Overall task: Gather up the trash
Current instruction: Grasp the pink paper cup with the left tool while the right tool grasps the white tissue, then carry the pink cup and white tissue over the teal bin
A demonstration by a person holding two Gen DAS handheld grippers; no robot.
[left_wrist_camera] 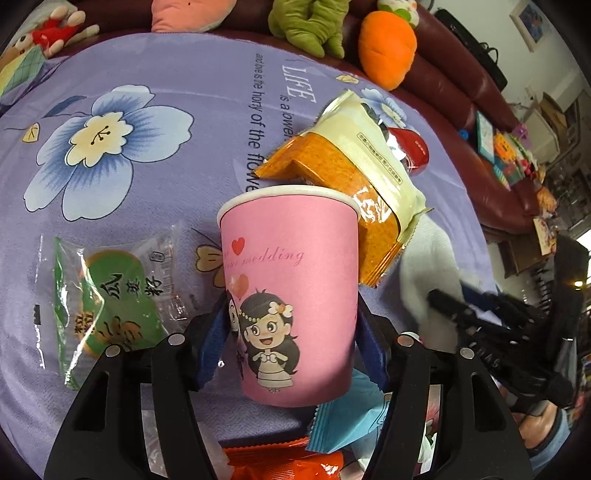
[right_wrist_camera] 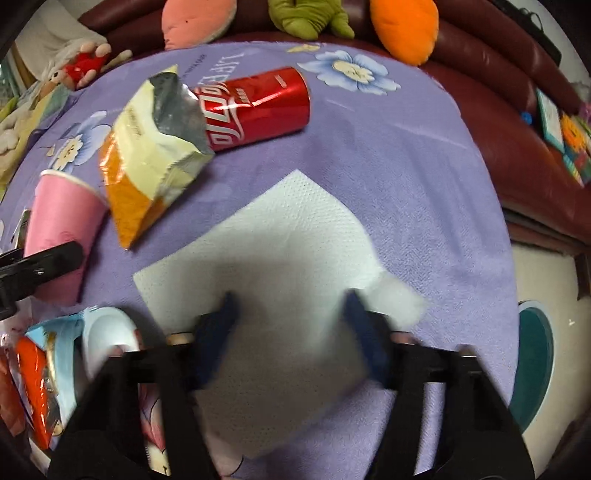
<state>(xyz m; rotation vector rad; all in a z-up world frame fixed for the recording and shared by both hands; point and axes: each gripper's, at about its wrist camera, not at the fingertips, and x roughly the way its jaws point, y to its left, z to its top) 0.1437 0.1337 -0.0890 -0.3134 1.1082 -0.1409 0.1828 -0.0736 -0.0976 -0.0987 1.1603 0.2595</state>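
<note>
Blue fingers (left_wrist_camera: 212, 332) of the left gripper (left_wrist_camera: 291, 325) clamp a pink cup (left_wrist_camera: 291, 266) from both sides, low on its wall; the cup stands upright on a purple cloth (left_wrist_camera: 147, 206) printed with flowers and lettering. Just behind the cup's rim lies an opened orange and cream snack bag (left_wrist_camera: 354, 166), its lower end touching the cup. Beyond the bag a red can (left_wrist_camera: 413, 147) shows only in part. Left of the cup lies a clear wrapper (left_wrist_camera: 107, 295) with a green label. Under the cup's base sit a light blue wrapper (left_wrist_camera: 351, 417) and an orange one (left_wrist_camera: 288, 465).

On the right, the gripper (right_wrist_camera: 290, 306) is spread wide, its fingers (right_wrist_camera: 225, 314) blurred, over a white napkin (right_wrist_camera: 280, 236) lying flat on the cloth (right_wrist_camera: 424, 166); whether they touch the napkin cannot be told. Behind the napkin the snack bag (right_wrist_camera: 147, 155) leans across the can (right_wrist_camera: 258, 103), which lies on its side. The cup (right_wrist_camera: 62, 229) stands at the far left, with the left gripper's black arm across it. Plush toys (right_wrist_camera: 306, 14) line a dark red sofa (right_wrist_camera: 498, 122) behind the cloth.
</note>
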